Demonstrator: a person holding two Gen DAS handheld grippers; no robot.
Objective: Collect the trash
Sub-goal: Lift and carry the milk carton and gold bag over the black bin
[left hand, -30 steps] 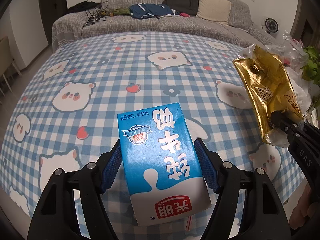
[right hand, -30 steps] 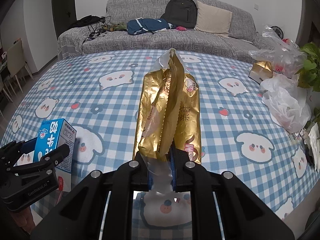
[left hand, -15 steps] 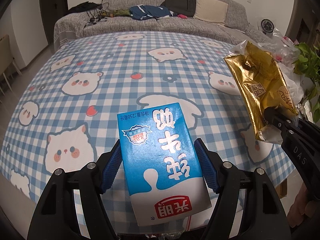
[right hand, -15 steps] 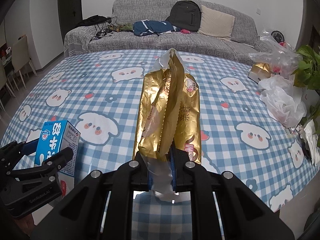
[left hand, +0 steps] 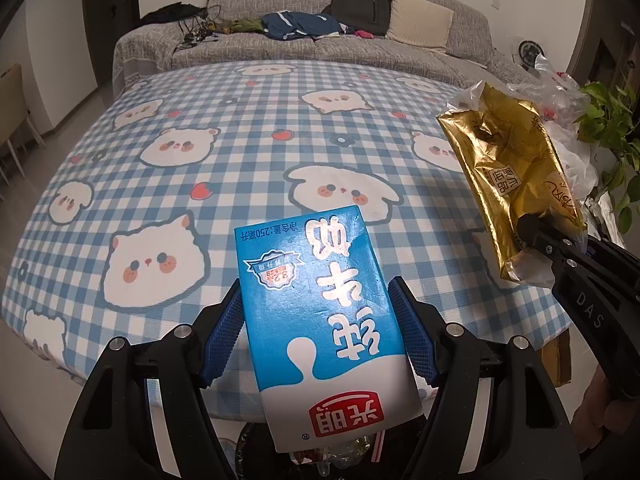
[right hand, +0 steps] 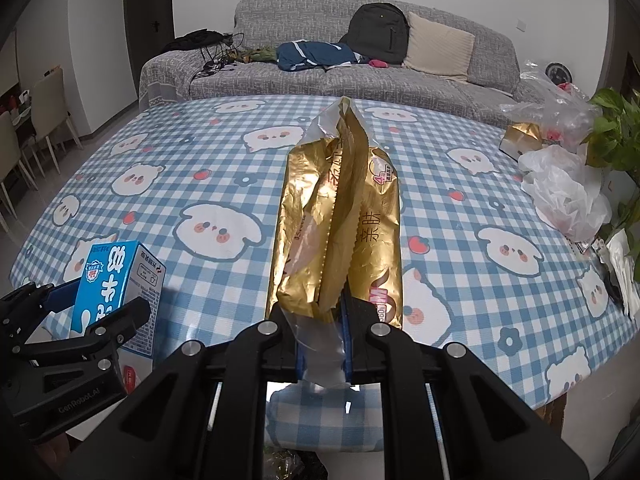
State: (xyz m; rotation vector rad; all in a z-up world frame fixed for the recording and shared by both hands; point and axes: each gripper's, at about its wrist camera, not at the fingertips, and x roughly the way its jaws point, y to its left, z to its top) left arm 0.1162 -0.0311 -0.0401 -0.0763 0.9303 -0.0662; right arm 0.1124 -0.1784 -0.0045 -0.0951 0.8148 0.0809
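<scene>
A blue and white milk carton (left hand: pixel 324 320) is clamped between the blue pads of my left gripper (left hand: pixel 316 324), held in the air past the near edge of the table (left hand: pixel 200 128). My right gripper (right hand: pixel 323 320) is shut on the bottom of a crumpled gold snack bag (right hand: pixel 340 220), which stands up from the jaws. In the left wrist view the gold bag (left hand: pixel 516 184) and right gripper (left hand: pixel 560 252) hang to the right of the carton. In the right wrist view the carton (right hand: pixel 116 276) and left gripper (right hand: pixel 88 312) sit at the lower left. Below both grippers a dark bin opening with trash (left hand: pixel 344 452) shows.
The table wears a blue checked cloth with bear prints. At its right side lie plastic bags (right hand: pixel 568 196), a small gold box (right hand: pixel 520 138) and a green plant (right hand: pixel 616 140). A grey sofa (right hand: pixel 360 40) with a backpack and clothes stands behind. Chairs (right hand: pixel 36 120) stand at far left.
Both grippers have drawn back from over the table to beyond its near edge, each still holding its item. The table edge and the bin below have come into view.
</scene>
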